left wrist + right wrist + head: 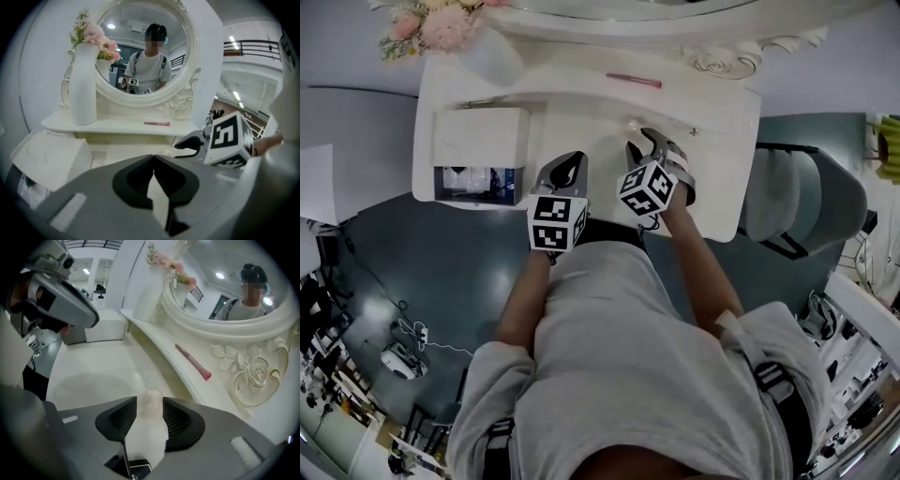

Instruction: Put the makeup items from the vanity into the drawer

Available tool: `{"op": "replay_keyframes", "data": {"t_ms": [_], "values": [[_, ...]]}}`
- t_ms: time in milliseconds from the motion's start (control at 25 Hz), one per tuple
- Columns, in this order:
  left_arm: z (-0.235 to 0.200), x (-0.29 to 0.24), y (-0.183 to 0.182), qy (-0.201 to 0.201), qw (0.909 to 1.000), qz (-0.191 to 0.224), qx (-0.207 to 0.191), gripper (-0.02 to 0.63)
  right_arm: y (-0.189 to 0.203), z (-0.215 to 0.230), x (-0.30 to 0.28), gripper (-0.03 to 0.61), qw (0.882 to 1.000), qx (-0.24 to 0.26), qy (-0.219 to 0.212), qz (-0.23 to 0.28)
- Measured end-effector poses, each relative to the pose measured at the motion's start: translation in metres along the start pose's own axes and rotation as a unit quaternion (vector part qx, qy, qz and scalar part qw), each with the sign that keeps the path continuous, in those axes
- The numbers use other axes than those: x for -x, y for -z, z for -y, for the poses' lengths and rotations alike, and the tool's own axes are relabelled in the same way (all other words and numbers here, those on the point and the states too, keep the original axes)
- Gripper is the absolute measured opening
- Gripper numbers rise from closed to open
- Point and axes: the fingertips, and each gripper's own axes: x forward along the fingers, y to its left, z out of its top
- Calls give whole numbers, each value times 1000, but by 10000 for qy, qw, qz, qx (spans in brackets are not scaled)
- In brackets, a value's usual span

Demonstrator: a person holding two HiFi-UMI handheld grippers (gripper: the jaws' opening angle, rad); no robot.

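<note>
Right claw (149, 398) is spread around the bottle (152, 401); centre it, then pinch gently. Left claw (153, 155) is pressed together.

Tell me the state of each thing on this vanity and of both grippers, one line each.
left gripper: shut, empty.
right gripper: open, jaws either side of the small clear item, seemingly not pressing it.
small clear item: resting on the vanity top.
pink stick: lying flat on the shelf.
vase: upright, flowers in it.
</note>
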Motion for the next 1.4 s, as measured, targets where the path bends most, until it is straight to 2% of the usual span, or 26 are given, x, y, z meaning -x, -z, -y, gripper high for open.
{"op": "replay_keyframes", "data": {"t_ms": [160, 280, 400, 480, 560, 880, 1080, 1400], "values": [[-8, -3, -2, -101, 9999, 19, 127, 3, 5, -4, -21, 224, 9990, 309, -176, -277], [-15, -5, -4, -157, 9997, 26, 184, 3, 8, -3, -33, 239, 9979, 444, -137, -460], [-22, -5, -5, -192, 9996, 24, 212, 3, 4, 3, -39, 210, 9978, 458, 7, -486], [-26, -4, -5, -207, 9995, 14, 227, 3, 0, 6, -39, 153, 9979, 447, 77, -460], [-29, -3, -5, -215, 9995, 12, 232, 3, -5, 6, -37, 146, 9979, 481, 93, -413], [-43, 10, -16, -318, 9991, 184, 209, 3, -41, -2, -18, 140, 9997, 200, -17, 119], [-54, 24, -18, -430, 9983, 314, 243, 3, -70, -17, -6, 140, 9980, -95, -313, 546], [-84, 53, -18, -769, 9946, 542, 437, 3, -127, -54, 20, 140, 9870, -410, -913, 1258]]}}
